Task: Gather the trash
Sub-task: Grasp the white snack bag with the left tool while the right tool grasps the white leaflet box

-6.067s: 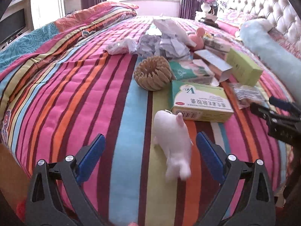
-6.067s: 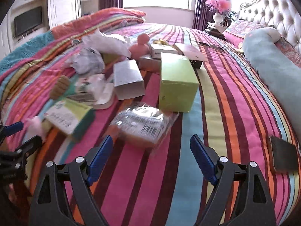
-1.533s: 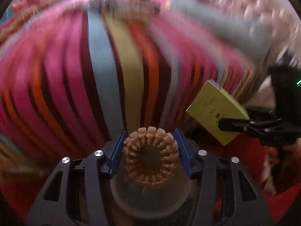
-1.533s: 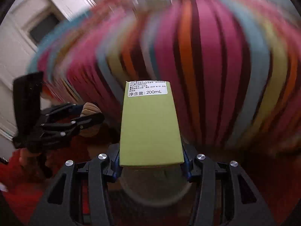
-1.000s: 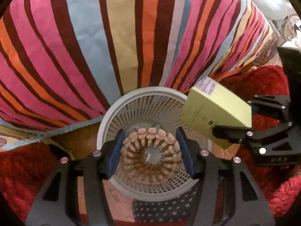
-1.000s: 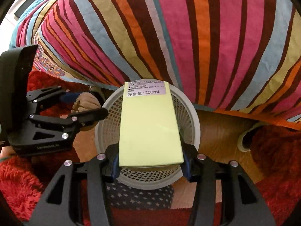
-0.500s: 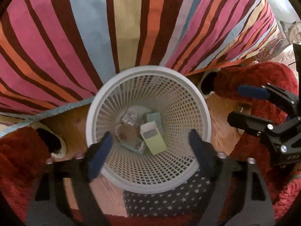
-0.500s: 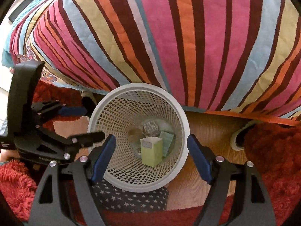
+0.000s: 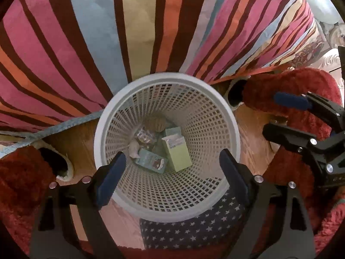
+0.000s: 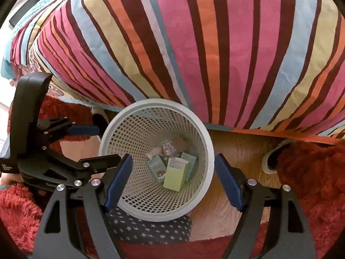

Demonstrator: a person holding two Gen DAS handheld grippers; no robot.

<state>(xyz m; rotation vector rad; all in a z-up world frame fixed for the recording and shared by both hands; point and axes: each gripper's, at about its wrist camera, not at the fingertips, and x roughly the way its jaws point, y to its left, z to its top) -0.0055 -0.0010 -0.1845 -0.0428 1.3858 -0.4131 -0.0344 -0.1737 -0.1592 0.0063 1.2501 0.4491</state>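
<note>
A white mesh waste basket (image 9: 226,116) stands on the floor at the bed's edge; it also shows in the right wrist view (image 10: 120,133). In it lie a light green box (image 9: 179,153) (image 10: 174,177), a brown woven ring (image 9: 155,124), teal cartons (image 9: 151,160) (image 10: 158,168), a clear wrapper (image 9: 145,135) and a white lump (image 9: 133,149). My left gripper (image 9: 170,177) is open and empty above the basket. My right gripper (image 10: 172,183) is open and empty above it too. The right gripper shows at the right in the left view (image 9: 284,114).
The striped bedspread (image 9: 129,32) hangs over the bed's side behind the basket. Red fluffy rugs (image 10: 312,172) lie on the wooden floor (image 10: 237,149) on both sides. A star-patterned cloth (image 9: 189,226) lies in front of the basket. Slippers (image 10: 269,157) sit near the bed.
One second ago the left gripper held the woven ring and the right held the green box over the basket. Both opened; both items now lie in the basket.
</note>
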